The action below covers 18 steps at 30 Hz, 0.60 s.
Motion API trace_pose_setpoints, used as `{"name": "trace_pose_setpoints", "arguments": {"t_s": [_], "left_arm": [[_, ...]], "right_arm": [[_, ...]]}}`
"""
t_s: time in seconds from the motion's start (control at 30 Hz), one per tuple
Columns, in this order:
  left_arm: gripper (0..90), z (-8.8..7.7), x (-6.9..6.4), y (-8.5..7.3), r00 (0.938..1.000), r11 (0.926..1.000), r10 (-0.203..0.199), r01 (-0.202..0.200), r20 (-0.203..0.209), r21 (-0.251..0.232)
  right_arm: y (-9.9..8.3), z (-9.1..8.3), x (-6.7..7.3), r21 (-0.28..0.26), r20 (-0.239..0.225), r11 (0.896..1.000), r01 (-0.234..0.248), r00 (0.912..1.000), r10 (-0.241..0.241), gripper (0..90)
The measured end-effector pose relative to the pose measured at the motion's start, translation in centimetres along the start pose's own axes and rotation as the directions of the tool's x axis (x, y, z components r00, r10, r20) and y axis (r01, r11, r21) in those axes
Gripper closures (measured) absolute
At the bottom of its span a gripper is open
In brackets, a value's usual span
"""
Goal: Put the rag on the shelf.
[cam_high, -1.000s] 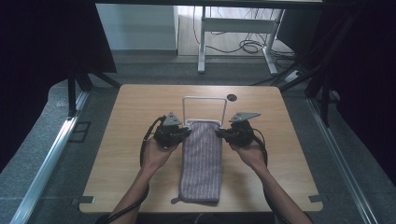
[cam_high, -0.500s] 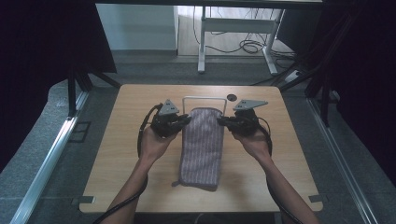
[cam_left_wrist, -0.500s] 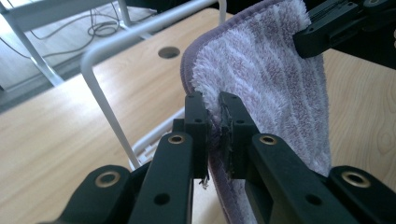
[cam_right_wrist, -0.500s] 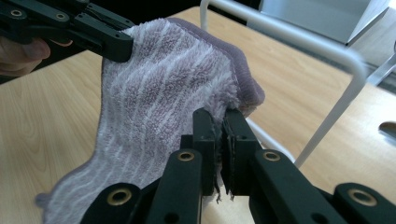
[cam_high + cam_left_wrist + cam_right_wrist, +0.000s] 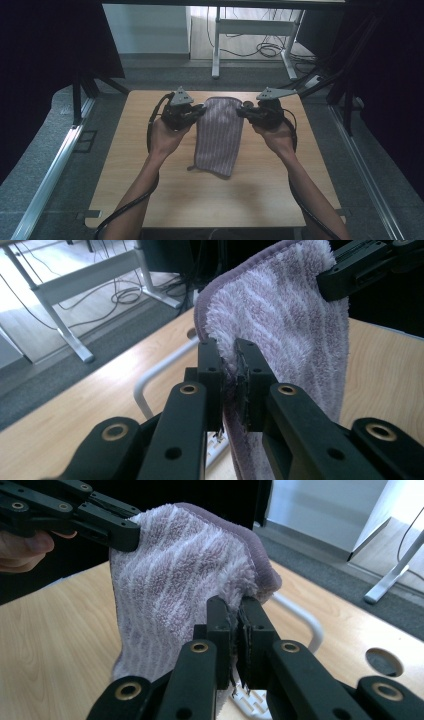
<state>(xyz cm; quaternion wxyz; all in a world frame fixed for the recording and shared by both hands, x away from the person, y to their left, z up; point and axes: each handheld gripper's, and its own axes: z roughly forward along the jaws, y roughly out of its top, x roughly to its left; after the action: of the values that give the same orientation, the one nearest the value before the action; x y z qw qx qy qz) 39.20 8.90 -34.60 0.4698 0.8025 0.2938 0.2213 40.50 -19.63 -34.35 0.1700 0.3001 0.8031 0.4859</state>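
Left tongs (image 5: 199, 111) and right tongs (image 5: 241, 112) each pinch a top corner of the striped towel (image 5: 218, 135), lifted above the white rack (image 5: 299, 614); draping it looks left to do.

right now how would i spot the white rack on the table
Start at the wooden table, then go to its far edge, where both grippers hold up a striped towel. The rack is the thin white tube frame standing just behind the towel, beside a round hole in the tabletop; nothing else there is bare bent tubing.
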Motion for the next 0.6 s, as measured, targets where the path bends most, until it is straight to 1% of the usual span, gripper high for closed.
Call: {"name": "trace_pose_setpoints", "arguments": {"t_s": [0.03,0.1,0.37,0.4,0.47,0.5,0.53,0.57,0.6], "left_arm": [[82.5,0.0,0.0,0.0,1.0000,1.0000,0.000,0.000,0.000,0.000],[82.5,-0.1,0.3,0.8,1.0000,1.0000,0.001,-0.001,-0.006,-0.006],[82.5,-0.1,1.4,2.9,0.9997,0.9998,0.004,-0.004,-0.025,-0.018],[82.5,-0.1,1.4,2.9,0.9997,0.9998,0.004,-0.004,-0.025,-0.018],[82.5,-0.1,1.9,3.7,0.9993,0.9998,-0.003,0.003,-0.037,-0.018],[82.5,-0.1,1.9,3.7,0.9993,0.9998,-0.003,0.003,-0.037,-0.018],[82.5,0.0,2.0,4.0,0.9991,0.9999,-0.001,0.000,-0.042,-0.014],[82.5,-0.1,2.4,4.5,0.9986,0.9999,0.002,-0.003,-0.052,-0.010],[82.5,-0.1,2.6,4.8,0.9984,0.9999,0.000,0.000,-0.056,-0.011]], "right_arm": [[0.0,0.0,0.0,0.000,0.000,1.000,0.000,1.0000,0.000,85.3],[0.9,-0.3,-0.4,-0.010,0.010,1.000,0.006,0.9999,-0.006,85.3],[3.2,-0.7,-1.6,-0.029,0.035,1.000,-0.001,0.9994,0.002,85.3],[3.2,-0.7,-1.6,-0.029,0.035,1.000,-0.001,0.9994,0.002,85.3],[4.2,-0.7,-2.0,-0.041,0.045,0.999,-0.002,0.9990,0.004,85.3],[4.5,-0.7,-2.1,-0.045,0.048,0.999,-0.001,0.9988,0.004,85.3],[4.5,-0.7,-2.1,-0.045,0.048,0.999,-0.001,0.9988,0.004,85.3],[5.2,-0.7,-2.1,-0.046,0.059,0.999,0.010,0.9982,-0.008,85.3],[5.6,-0.6,-2.2,-0.047,0.064,0.999,0.017,0.9978,-0.014,85.2]]}}
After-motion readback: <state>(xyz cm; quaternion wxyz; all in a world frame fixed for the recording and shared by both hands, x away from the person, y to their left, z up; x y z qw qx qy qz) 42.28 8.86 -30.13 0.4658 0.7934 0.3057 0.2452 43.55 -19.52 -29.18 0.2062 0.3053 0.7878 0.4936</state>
